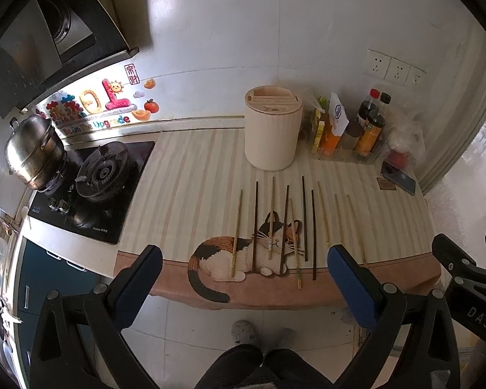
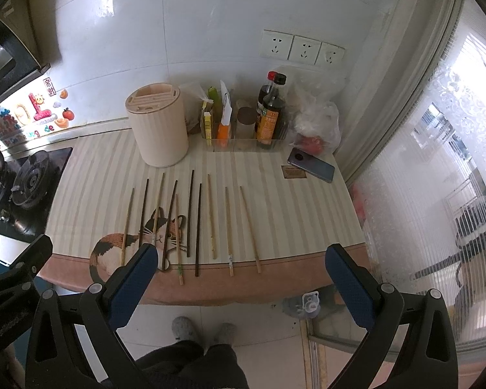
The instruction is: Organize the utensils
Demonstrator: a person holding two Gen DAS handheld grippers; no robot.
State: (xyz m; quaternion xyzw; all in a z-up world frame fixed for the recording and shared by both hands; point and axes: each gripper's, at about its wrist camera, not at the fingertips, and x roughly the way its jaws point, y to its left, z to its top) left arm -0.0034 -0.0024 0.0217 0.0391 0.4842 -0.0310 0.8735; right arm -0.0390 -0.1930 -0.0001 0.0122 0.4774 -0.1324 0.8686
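Observation:
Several chopsticks, some dark [image 1: 255,223] [image 2: 198,230] and some light wood [image 1: 237,231] [image 2: 249,228], lie side by side on a striped mat with a cat picture [image 1: 184,194] [image 2: 90,194]. A cream cylindrical utensil holder [image 1: 272,128] [image 2: 158,124] with slots in its top stands upright behind them. My left gripper [image 1: 246,278] is open and empty, held above the mat's front edge. My right gripper [image 2: 243,275] is open and empty, also at the front edge. The right gripper shows at the right edge of the left wrist view [image 1: 469,278].
A gas stove [image 1: 100,175] with a steel pot [image 1: 34,152] is on the left. Sauce bottles and packets in a clear tray [image 2: 243,123], a plastic bag [image 2: 314,120] and a phone [image 2: 311,164] stand at the back right. A window [image 2: 437,162] is on the right. Feet on the floor below [image 2: 204,329].

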